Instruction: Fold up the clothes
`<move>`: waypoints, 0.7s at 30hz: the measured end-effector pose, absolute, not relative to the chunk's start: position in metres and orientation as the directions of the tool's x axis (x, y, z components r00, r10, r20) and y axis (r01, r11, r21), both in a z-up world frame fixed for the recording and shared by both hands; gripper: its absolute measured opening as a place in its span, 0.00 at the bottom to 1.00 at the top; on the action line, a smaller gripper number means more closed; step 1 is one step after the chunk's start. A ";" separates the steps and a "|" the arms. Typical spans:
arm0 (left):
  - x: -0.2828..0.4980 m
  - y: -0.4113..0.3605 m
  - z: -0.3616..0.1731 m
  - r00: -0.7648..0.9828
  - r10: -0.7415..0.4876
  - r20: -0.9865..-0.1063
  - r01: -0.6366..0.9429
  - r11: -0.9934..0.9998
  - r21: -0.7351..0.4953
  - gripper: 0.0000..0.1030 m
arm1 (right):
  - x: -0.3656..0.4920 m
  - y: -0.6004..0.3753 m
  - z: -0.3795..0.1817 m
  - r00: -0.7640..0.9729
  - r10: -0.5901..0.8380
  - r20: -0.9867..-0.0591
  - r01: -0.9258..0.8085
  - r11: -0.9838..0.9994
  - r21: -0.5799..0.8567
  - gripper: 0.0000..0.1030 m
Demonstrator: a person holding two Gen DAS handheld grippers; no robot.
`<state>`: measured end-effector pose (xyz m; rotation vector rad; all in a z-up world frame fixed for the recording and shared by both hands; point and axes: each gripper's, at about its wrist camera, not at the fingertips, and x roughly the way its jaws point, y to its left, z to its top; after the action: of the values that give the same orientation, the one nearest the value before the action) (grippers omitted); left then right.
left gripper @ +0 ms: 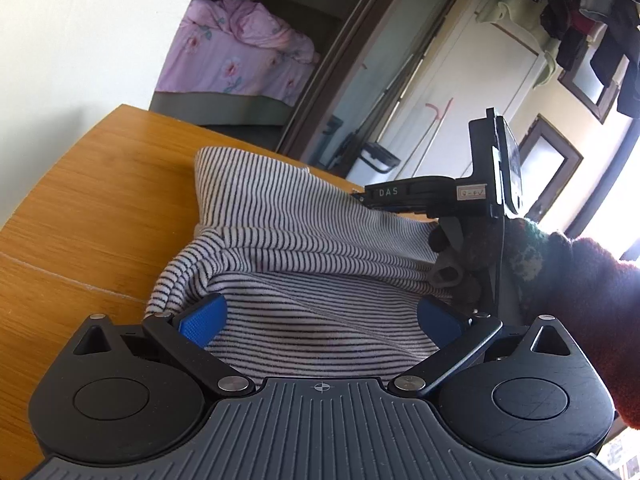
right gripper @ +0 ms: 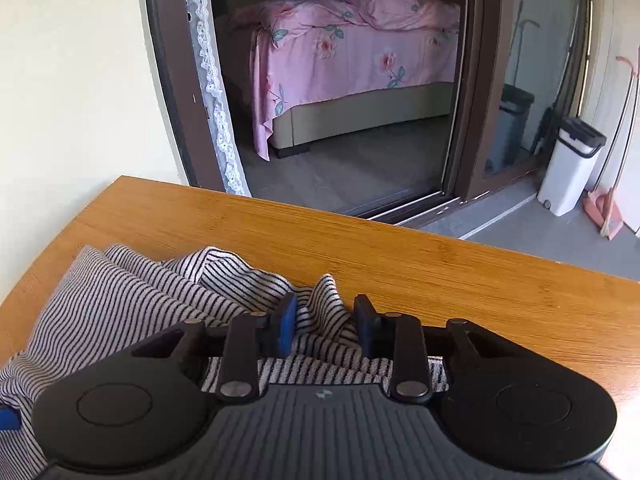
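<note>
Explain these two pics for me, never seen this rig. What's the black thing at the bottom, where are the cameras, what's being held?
No robot arm: a person holds a two-finger gripper in each hand, each carrying a fisheye camera that looks along its blue-padded fingers. The left wrist view shows the left gripper open wide over a striped garment lying rumpled on a wooden table. It also shows the other handheld unit, gripped by a gloved hand. In the right wrist view, the right gripper has bunched striped cloth between its fingers; whether it pinches it is unclear.

Striped garment [right gripper: 120,300] cut off at left edge; near part hidden under right hand-held gripper [right gripper: 326,322] body.
</note>
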<state>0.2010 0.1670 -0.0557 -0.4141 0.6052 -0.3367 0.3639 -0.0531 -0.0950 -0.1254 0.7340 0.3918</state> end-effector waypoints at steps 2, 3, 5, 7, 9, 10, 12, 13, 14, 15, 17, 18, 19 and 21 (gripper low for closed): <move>0.204 0.170 -0.055 0.773 -0.421 -0.475 0.175 0.861 -0.478 1.00 | 0.360 -0.055 -0.086 0.684 0.326 -0.653 -0.402 0.915 0.035 0.13; 0.205 0.173 -0.055 0.772 -0.421 -0.476 0.169 0.858 -0.485 1.00 | 0.356 -0.058 -0.077 0.689 0.349 -0.635 -0.413 0.909 0.052 0.11; 0.209 0.179 -0.052 0.762 -0.428 -0.485 0.156 0.849 -0.504 1.00 | 0.340 -0.067 -0.052 0.700 0.409 -0.586 -0.458 0.886 0.072 0.08; 0.212 0.190 -0.040 0.766 -0.433 -0.475 0.146 0.837 -0.527 1.00 | 0.318 -0.077 -0.029 0.703 0.459 -0.543 -0.504 0.861 0.075 0.07; 0.212 0.202 -0.022 0.789 -0.425 -0.444 0.145 0.831 -0.538 1.00 | 0.289 -0.087 -0.005 0.701 0.508 -0.500 -0.552 0.831 0.070 0.06; 0.212 0.208 -0.012 0.804 -0.417 -0.424 0.148 0.831 -0.536 1.00 | 0.275 -0.092 0.003 0.697 0.527 -0.487 -0.572 0.818 0.066 0.05; 0.211 0.219 0.009 0.832 -0.399 -0.386 0.153 0.833 -0.531 1.00 | 0.248 -0.101 0.012 0.682 0.552 -0.480 -0.603 0.795 0.057 0.04; 0.209 0.222 0.019 0.849 -0.379 -0.368 0.155 0.845 -0.512 1.00 | 0.235 -0.105 0.013 0.673 0.560 -0.483 -0.615 0.787 0.057 0.04; 0.207 0.224 0.028 0.861 -0.365 -0.354 0.157 0.853 -0.498 1.00 | 0.223 -0.108 0.011 0.660 0.569 -0.490 -0.625 0.779 0.062 0.04; 0.204 0.226 0.036 0.870 -0.358 -0.339 0.161 0.856 -0.491 1.00 | 0.211 -0.111 0.008 0.646 0.576 -0.500 -0.634 0.770 0.069 0.04; 0.200 0.229 0.049 0.875 -0.359 -0.325 0.172 0.857 -0.486 1.00 | 0.191 -0.115 -0.002 0.617 0.584 -0.528 -0.649 0.757 0.078 0.04; 0.199 0.228 0.053 0.874 -0.364 -0.322 0.180 0.858 -0.481 1.00 | 0.185 -0.116 -0.009 0.603 0.583 -0.545 -0.651 0.754 0.087 0.03; 0.199 0.225 0.054 0.872 -0.366 -0.326 0.183 0.859 -0.478 1.00 | 0.180 -0.117 -0.017 0.590 0.580 -0.562 -0.649 0.754 0.098 0.03; 0.200 0.220 0.055 0.866 -0.372 -0.334 0.189 0.862 -0.471 1.00 | 0.174 -0.121 -0.032 0.564 0.572 -0.596 -0.638 0.760 0.126 0.03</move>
<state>0.2005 0.2203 0.0546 -0.4426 0.4314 -0.3038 0.1745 -0.1213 -0.0320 -0.1078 0.6604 0.7133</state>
